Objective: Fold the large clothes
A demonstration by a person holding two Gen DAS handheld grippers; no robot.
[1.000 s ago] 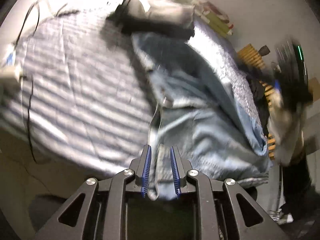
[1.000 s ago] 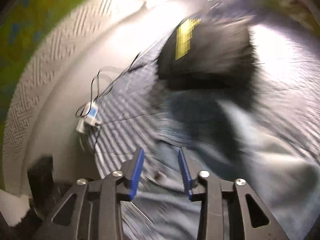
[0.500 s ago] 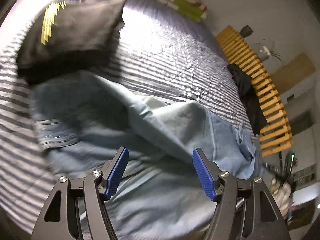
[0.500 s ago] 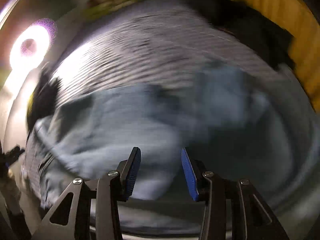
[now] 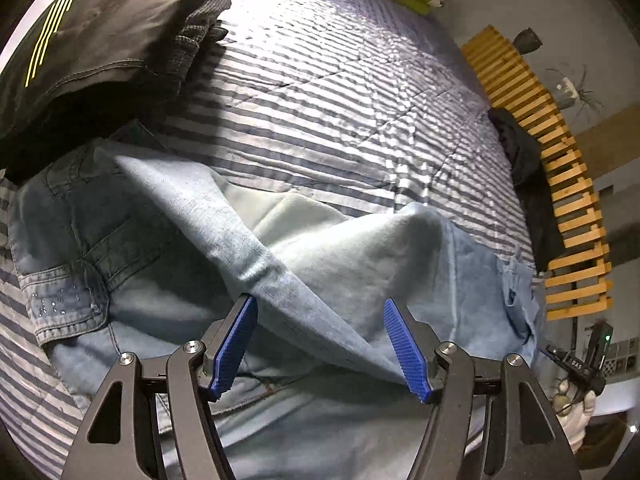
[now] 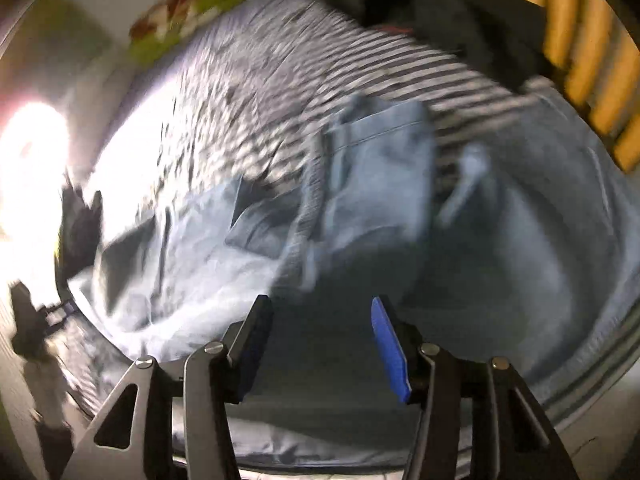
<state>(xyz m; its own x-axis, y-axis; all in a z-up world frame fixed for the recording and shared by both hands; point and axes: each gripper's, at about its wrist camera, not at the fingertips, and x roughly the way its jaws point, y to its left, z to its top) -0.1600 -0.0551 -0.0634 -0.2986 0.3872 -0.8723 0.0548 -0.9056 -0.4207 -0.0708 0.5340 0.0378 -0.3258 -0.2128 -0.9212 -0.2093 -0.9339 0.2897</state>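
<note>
Left wrist view, left to right. Upper left: folded dark garments with yellow stripes (image 5: 92, 36). Centre: pale blue denim jeans (image 5: 132, 248), crumpled on a grey-and-white striped bedcover (image 5: 328, 92). Lower centre: left gripper (image 5: 322, 346), blue pads wide apart and closing, a ridge of denim between them resting against the right pad, not clamped. Right edge: yellow wooden slatted rack (image 5: 560, 168) bearing a black cloth (image 5: 524, 160).

Right wrist view, blurred. Jeans (image 6: 380, 184) centre; right gripper (image 6: 320, 344) lower centre, pads apart and opening, nothing pinched.
</note>
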